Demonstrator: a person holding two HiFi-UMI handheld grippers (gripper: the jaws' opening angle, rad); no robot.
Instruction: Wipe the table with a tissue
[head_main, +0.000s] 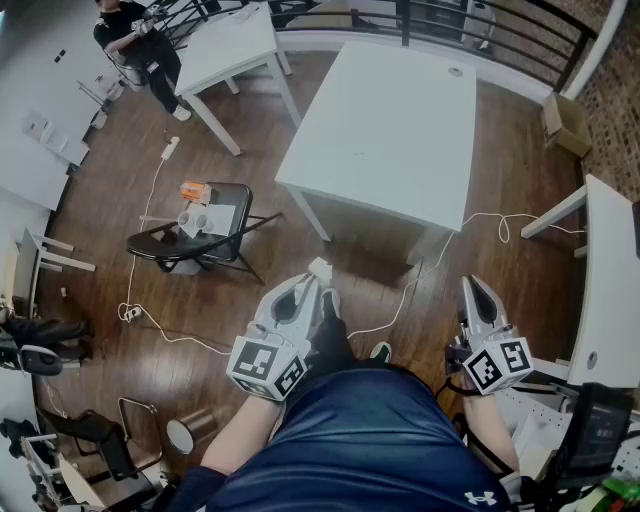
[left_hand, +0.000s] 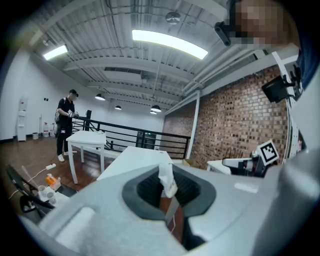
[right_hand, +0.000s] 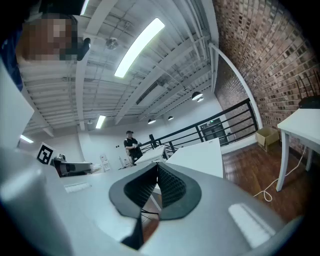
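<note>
My left gripper (head_main: 318, 280) is shut on a small white tissue (head_main: 320, 267), whose crumpled end sticks out past the tips (left_hand: 166, 178). It hangs above the wooden floor, short of the white table (head_main: 390, 130) ahead. My right gripper (head_main: 471, 290) is shut with nothing between its jaws (right_hand: 156, 167). In both gripper views the white table (left_hand: 131, 159) (right_hand: 200, 155) lies beyond the tips. Neither gripper touches the table.
A black folding chair (head_main: 205, 235) with an orange item and cups stands at the left. White cables (head_main: 410, 290) run over the floor. A second white table (head_main: 230, 50) and a person (head_main: 140, 45) are at the back left. Another white table (head_main: 610, 290) is at right.
</note>
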